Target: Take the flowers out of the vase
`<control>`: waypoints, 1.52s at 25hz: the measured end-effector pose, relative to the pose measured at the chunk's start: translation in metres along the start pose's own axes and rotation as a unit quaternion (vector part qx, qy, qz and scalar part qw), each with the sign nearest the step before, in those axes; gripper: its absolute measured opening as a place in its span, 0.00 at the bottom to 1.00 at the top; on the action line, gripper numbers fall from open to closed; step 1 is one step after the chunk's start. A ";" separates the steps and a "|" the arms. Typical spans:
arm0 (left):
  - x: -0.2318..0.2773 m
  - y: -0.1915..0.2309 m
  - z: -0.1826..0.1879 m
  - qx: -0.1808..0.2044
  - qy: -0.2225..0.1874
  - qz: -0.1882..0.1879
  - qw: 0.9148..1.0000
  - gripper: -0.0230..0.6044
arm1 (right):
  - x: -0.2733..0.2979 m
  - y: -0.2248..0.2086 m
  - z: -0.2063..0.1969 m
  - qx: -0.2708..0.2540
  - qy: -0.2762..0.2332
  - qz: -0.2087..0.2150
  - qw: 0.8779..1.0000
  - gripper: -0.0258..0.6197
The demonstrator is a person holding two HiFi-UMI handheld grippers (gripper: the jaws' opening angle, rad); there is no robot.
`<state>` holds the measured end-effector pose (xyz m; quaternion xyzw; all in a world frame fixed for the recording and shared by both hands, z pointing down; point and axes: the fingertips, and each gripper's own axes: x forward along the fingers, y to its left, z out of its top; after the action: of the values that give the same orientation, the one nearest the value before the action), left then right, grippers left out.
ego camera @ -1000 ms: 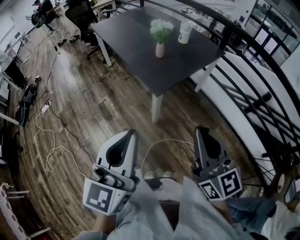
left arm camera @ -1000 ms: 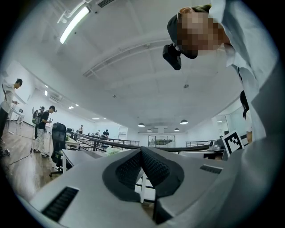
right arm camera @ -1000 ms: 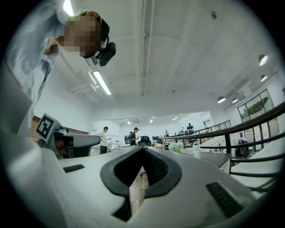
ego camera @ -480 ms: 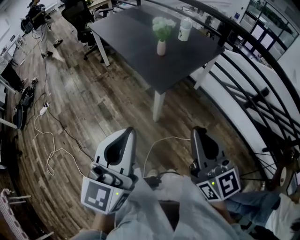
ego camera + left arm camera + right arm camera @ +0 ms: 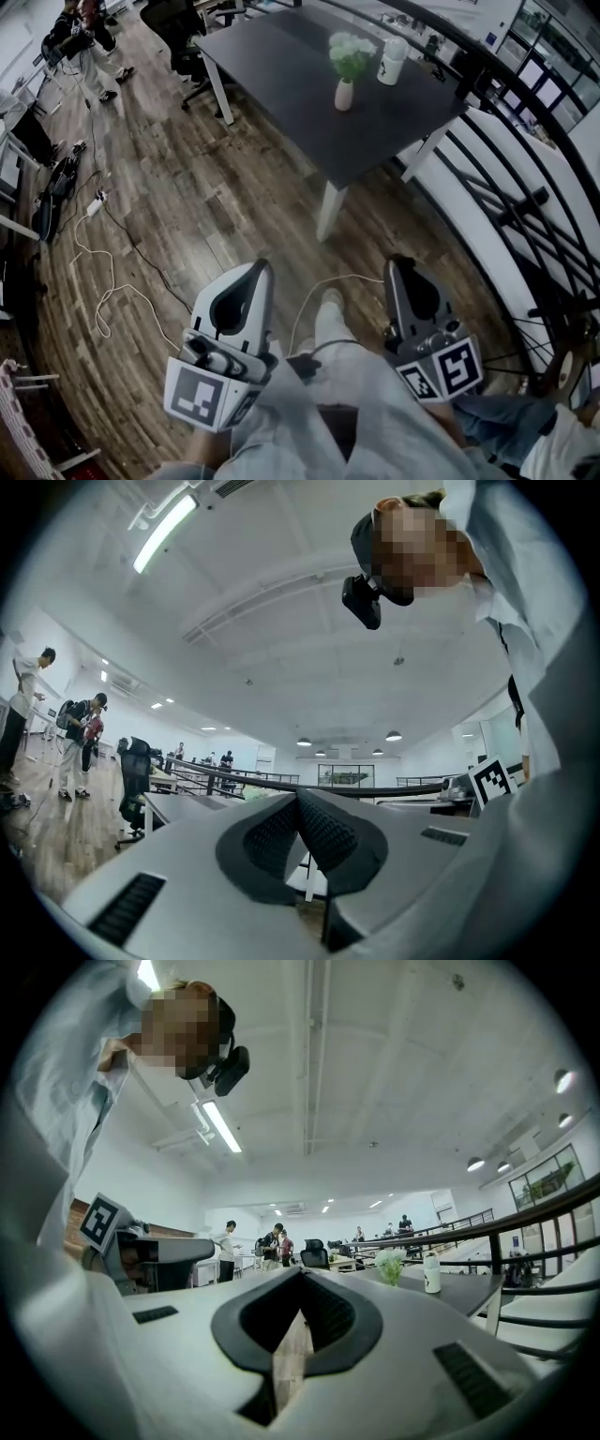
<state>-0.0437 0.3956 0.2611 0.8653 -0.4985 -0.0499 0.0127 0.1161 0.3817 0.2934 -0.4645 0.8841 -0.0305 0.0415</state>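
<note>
White flowers with green leaves point(image 5: 350, 52) stand in a small pale vase point(image 5: 344, 95) on a dark table point(image 5: 281, 84), far ahead of both grippers. My left gripper point(image 5: 260, 267) and right gripper point(image 5: 401, 262) are held low over the wooden floor, side by side, pointing toward the table. Both are shut with nothing between the jaws. In the left gripper view the left gripper point(image 5: 298, 799) has its ribbed pads meeting at the tip. The right gripper point(image 5: 302, 1275) looks the same in its own view, with the flowers point(image 5: 389, 1261) small in the distance.
A white bottle point(image 5: 394, 61) stands on the table beside the vase. A white table leg point(image 5: 330, 211) is nearest me. Black railing point(image 5: 525, 202) runs along the right. Cables point(image 5: 103, 281) lie on the floor at left. An office chair point(image 5: 178, 23) and people point(image 5: 80, 28) are far back left.
The table and vase have shifted right in the head view as I walk toward them; one foot has stepped forward. Both grippers stay shut, side by side.
</note>
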 end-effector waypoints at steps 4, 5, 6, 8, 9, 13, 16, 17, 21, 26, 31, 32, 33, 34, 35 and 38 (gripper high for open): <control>0.010 0.008 -0.002 -0.005 -0.003 0.025 1.000 0.03 | 0.020 -0.002 -0.007 -0.011 0.012 0.032 0.999 0.04; 0.015 0.010 -0.002 -0.006 -0.004 0.030 1.000 0.03 | 0.026 -0.004 -0.007 -0.011 0.013 0.041 0.999 0.04; 0.020 0.011 -0.002 -0.006 -0.004 0.033 0.999 0.03 | 0.032 -0.007 -0.007 -0.013 0.013 0.048 0.999 0.04; 0.030 0.014 -0.002 -0.002 -0.003 0.039 0.999 0.03 | 0.043 -0.015 -0.005 -0.022 0.012 0.056 0.998 0.04; 0.035 0.016 -0.002 0.001 -0.003 0.043 0.999 0.03 | 0.049 -0.020 -0.004 -0.029 0.012 0.060 0.998 0.04; 0.059 0.025 0.006 0.005 -0.012 0.060 0.998 0.03 | 0.070 -0.040 0.005 -0.047 0.009 0.079 0.996 0.04; 0.077 0.030 0.010 0.011 -0.012 0.066 0.998 0.03 | 0.089 -0.057 0.010 -0.049 0.007 0.084 0.995 0.04; 0.084 0.032 0.011 0.011 -0.012 0.068 0.998 0.03 | 0.095 -0.063 0.012 -0.048 0.006 0.085 0.995 0.04; 0.112 0.041 0.018 0.023 -0.023 0.081 0.996 0.03 | 0.119 -0.086 0.020 -0.048 -0.001 0.096 0.994 0.04; 0.141 0.052 0.018 0.029 -0.009 0.092 0.995 0.03 | 0.143 -0.109 0.025 -0.045 -0.005 0.106 0.993 0.04; 0.171 0.061 0.016 0.040 -0.010 0.102 0.994 0.03 | 0.168 -0.137 0.021 -0.036 -0.010 0.108 0.993 0.04; 0.177 0.062 0.016 0.040 -0.011 0.104 0.994 0.03 | 0.173 -0.143 0.021 -0.035 -0.011 0.108 0.993 0.04; 0.182 0.064 0.014 0.039 -0.011 0.107 0.993 0.03 | 0.177 -0.148 0.020 -0.033 -0.012 0.110 0.993 0.04; 0.187 0.066 0.013 0.037 -0.011 0.109 0.993 0.03 | 0.181 -0.152 0.020 -0.032 -0.012 0.111 0.993 0.04; 0.192 0.067 0.012 0.036 -0.011 0.110 0.993 0.03 | 0.184 -0.156 0.019 -0.031 -0.013 0.113 0.993 0.04; 0.204 0.068 0.011 0.039 -0.010 0.110 0.993 0.03 | 0.191 -0.165 0.017 -0.029 -0.010 0.116 0.993 0.04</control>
<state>-0.0015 0.1856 0.2402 0.8048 -0.5920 -0.0372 -0.0203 0.1451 0.1305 0.2831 -0.3600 0.9321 0.0046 0.0402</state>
